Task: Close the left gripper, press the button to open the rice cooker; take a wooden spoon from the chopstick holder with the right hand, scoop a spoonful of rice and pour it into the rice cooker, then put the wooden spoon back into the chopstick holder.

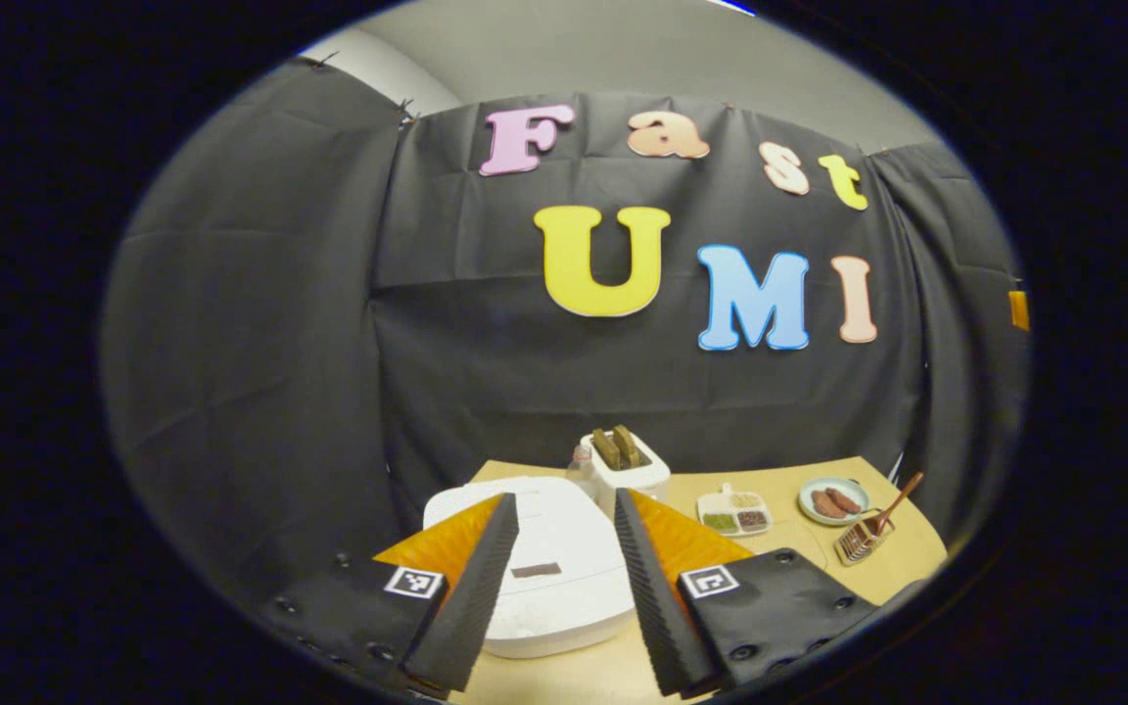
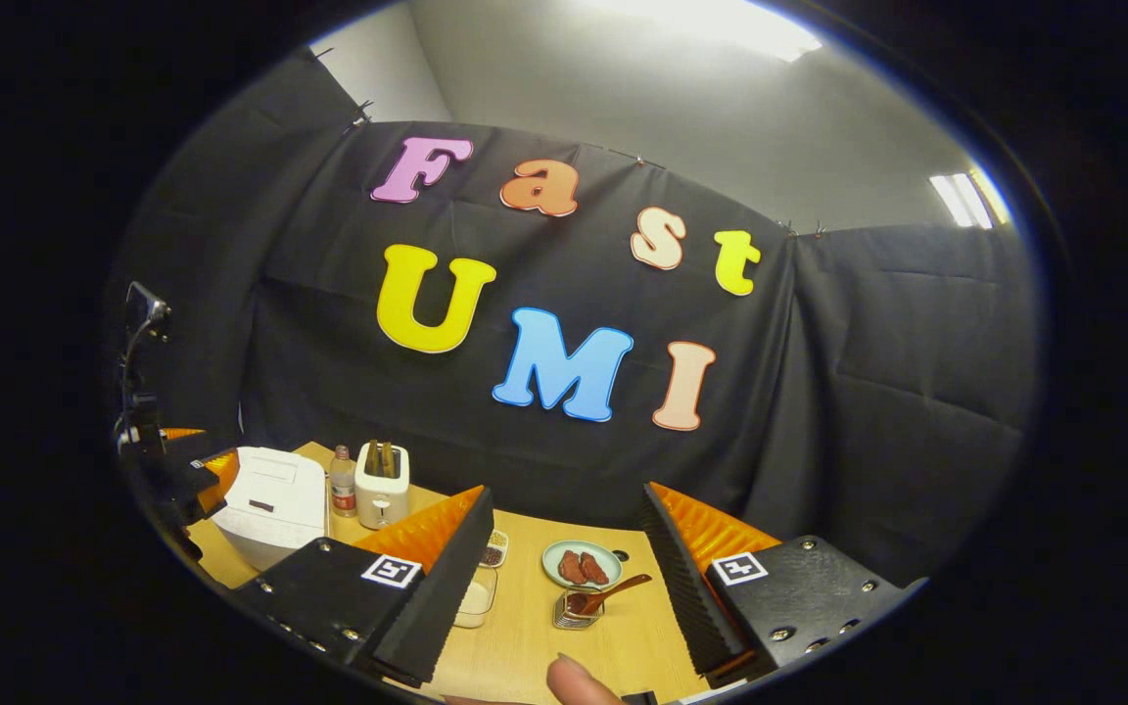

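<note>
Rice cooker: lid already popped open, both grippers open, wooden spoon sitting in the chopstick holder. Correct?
Not quite. The rice cooker lid is closed, lying flat on the body in the left gripper view. The rest holds: the left gripper and right gripper are both open, and the wooden spoon sits in the chopstick holder.

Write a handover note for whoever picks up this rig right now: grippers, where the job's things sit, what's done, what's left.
Left gripper: open, empty, hovering over the closed rice cooker.
Right gripper: open, empty, above the table, facing the chopstick holder.
Wooden spoon leans in the holder, beside the plate. The divided tray of grains sits between the toaster and the plate.
Done: nothing yet.
Left: close left gripper, press the lid button, take spoon, scoop rice, pour into cooker, return spoon.
</note>
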Demonstrator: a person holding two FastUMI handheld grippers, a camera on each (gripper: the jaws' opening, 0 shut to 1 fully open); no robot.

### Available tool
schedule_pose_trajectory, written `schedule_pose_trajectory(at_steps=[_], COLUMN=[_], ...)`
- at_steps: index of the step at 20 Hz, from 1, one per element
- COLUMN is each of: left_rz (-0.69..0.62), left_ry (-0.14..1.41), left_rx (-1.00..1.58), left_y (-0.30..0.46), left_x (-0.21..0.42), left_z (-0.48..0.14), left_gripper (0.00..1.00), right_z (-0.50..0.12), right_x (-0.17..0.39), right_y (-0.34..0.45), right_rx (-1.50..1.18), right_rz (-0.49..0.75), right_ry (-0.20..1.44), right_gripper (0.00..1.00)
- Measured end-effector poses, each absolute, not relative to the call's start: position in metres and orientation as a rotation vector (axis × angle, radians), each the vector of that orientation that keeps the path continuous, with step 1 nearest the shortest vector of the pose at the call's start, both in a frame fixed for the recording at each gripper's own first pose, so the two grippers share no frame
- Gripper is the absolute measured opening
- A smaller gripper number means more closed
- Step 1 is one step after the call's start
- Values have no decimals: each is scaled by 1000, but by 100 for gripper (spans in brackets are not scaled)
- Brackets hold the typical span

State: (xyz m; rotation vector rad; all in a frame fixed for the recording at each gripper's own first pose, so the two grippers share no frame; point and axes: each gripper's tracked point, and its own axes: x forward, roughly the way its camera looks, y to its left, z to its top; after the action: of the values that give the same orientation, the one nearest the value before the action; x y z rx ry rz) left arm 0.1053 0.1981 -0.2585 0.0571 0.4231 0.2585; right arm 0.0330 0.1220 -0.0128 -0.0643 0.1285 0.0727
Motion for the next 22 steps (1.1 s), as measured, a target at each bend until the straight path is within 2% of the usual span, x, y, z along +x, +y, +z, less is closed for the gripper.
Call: schedule_pose_trajectory(at_steps=[3, 4, 5, 7, 10, 16, 17, 20, 22], left_rz=[347, 345, 331, 336, 412, 462, 453, 435, 423], left_ry=[486, 523, 554, 595, 646, 827, 782, 826, 872], left_rx=[75, 62, 35, -8, 65, 53, 93, 149, 94], left_y=[229, 231, 229, 233, 251, 246, 250, 249, 249], left_x=[118, 122, 128, 134, 136, 121, 134, 133, 135], left_z=[-293, -309, -325, -345, -371, -435, -430, -432, -432], left_gripper=[39, 27, 25, 11, 9, 8, 8, 9, 10], right_z=[-16, -17, -18, -21, -24, -31, -33, -34, -36], right_x=[40, 41, 42, 44, 46, 51, 50, 49, 46], right_y=[135, 140, 145, 150, 153, 160, 162, 164, 160], right_rx=[-90, -98, -106, -124, -140, -157, -162, -169, -163], right_rz=[86, 93, 97, 103, 105, 124, 129, 141, 141], right_ry=[144, 149, 152, 159, 170, 191, 192, 189, 191], right_gripper=[92, 92, 92, 92, 92, 92, 92, 92, 92])
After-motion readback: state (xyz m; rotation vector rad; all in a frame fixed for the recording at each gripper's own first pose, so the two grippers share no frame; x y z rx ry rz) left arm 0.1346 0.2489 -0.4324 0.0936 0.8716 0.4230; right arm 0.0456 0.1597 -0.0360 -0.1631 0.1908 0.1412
